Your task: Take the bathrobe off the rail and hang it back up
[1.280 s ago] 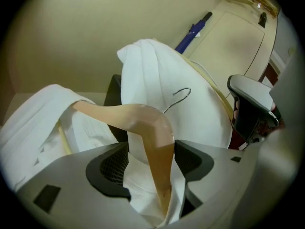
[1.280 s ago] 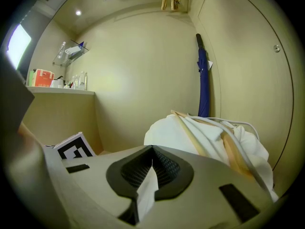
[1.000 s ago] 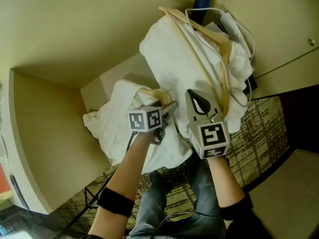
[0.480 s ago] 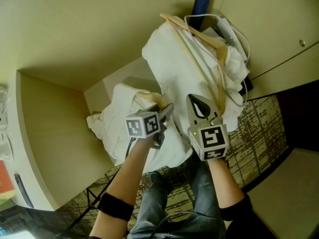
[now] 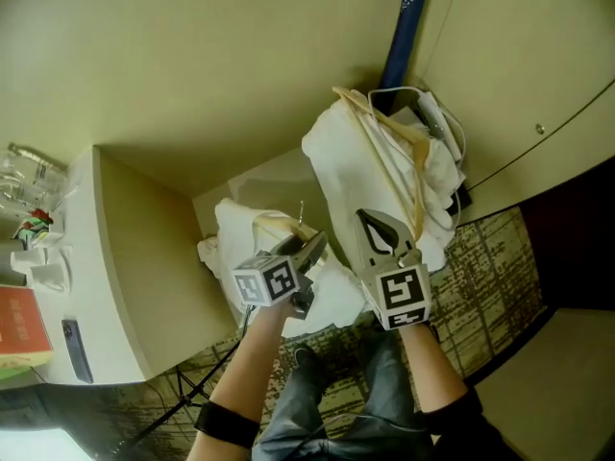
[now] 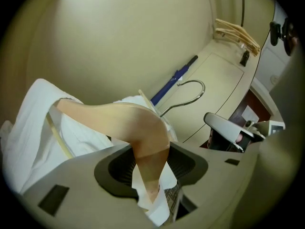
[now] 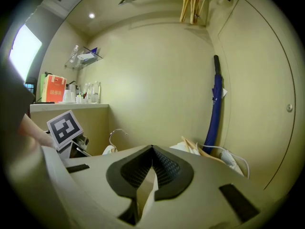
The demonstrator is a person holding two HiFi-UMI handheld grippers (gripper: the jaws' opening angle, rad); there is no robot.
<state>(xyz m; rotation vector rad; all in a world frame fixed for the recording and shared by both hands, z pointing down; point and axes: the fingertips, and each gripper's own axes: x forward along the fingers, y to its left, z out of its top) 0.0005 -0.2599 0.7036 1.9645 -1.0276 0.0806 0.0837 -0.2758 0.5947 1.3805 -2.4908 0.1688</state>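
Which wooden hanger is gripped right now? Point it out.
The wooden hanger carrying the bathrobe, clamped in the left gripper, whose jaws have just been closing on it. The hanger on the other white heap lies free; the spare hangers hang untouched overhead.

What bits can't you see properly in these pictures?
Umbrella: head view, top cut off by the picture's edge.
Corded gadget: head view, half buried in white cloth.
Bottles: right gripper view, too small to read.
Bathrobe: head view, bunched up, sleeves can't be picked out.

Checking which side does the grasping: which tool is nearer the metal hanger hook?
Left. The left tool, jaws just closed, clamps the wooden hanger just below its hook; the right tool sits apart, to the hook's right.
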